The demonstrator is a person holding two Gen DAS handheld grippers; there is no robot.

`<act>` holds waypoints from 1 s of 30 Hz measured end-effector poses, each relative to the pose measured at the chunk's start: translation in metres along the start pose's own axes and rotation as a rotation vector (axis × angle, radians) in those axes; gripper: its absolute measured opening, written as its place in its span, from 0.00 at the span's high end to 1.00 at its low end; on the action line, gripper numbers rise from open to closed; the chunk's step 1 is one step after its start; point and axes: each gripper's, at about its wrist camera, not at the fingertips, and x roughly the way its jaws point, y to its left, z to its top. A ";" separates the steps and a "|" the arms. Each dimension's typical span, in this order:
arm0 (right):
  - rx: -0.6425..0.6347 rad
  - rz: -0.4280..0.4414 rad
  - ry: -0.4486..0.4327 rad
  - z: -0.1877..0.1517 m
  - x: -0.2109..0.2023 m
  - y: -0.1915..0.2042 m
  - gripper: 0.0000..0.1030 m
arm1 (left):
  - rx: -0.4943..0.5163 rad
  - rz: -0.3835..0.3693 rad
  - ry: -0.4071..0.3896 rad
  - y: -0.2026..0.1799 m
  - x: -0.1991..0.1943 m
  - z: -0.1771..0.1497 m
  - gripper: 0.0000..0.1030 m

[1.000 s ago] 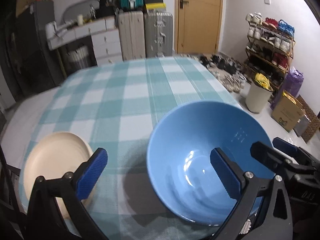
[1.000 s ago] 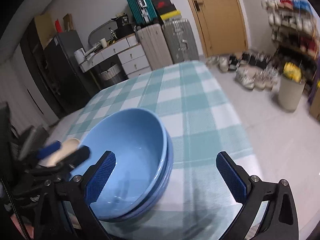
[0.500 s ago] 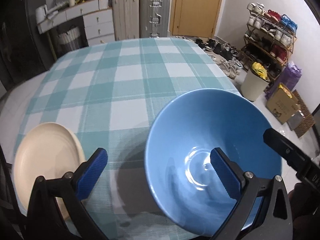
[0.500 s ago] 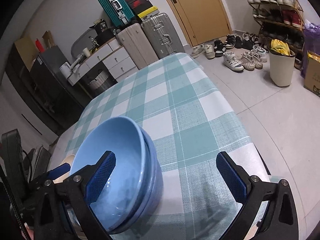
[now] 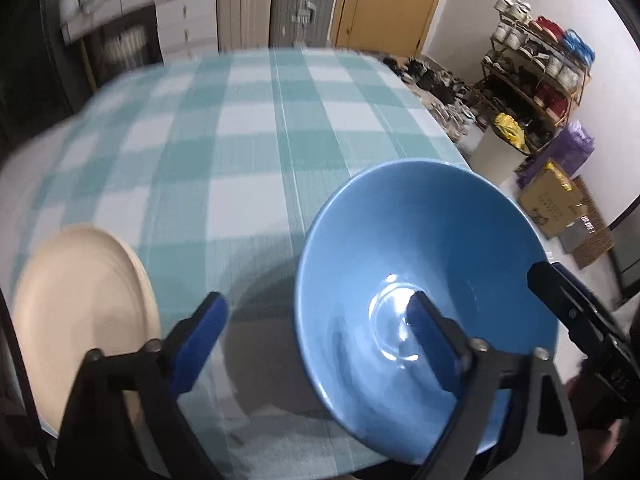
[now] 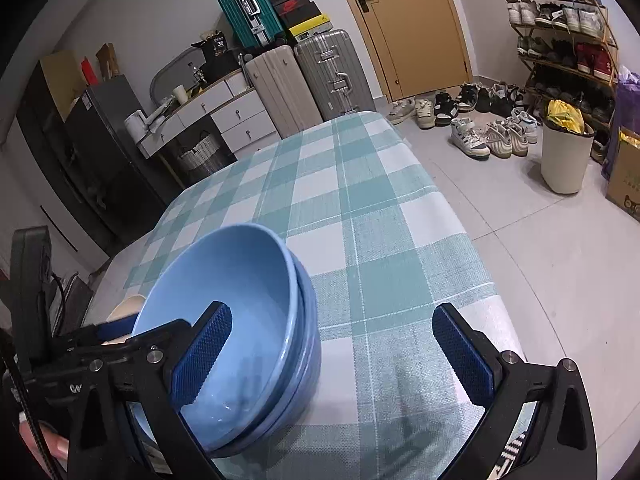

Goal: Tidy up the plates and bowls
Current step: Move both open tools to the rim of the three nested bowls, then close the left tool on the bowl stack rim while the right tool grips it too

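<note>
Our left tool (image 5: 316, 336), jaws just closing, straddles the stacked blue bowls' (image 5: 400, 248) rim unpressed; our right tool (image 6: 332, 354) gapes wide.

The far two-thirds of the table (image 6: 360, 184) is bare checked cloth, and free passage is offered there in every direction. The near edge is crowded: the stacked blue bowls (image 6: 256, 320) stand at the near right part of the cloth, and the cream plate (image 5: 80, 304) lies at the near left corner. Between plate and bowls a strip of open cloth is left, partly taken up by the left tongs (image 5: 316, 332), whose right finger (image 5: 432, 340) is set inside the top bowl. To the right of the bowls, the right tongs (image 6: 332, 352) stand wide over bare cloth.
</note>
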 end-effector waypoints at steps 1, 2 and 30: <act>0.000 -0.005 -0.002 0.000 -0.001 -0.001 0.00 | -0.018 -0.025 0.024 0.005 0.003 0.001 0.19; 0.002 -0.006 -0.001 0.000 -0.001 -0.002 0.00 | -0.035 -0.031 0.047 0.008 0.005 0.002 0.26; 0.058 0.025 0.043 -0.005 0.003 -0.010 0.00 | -0.013 0.060 0.276 -0.001 0.005 0.022 0.85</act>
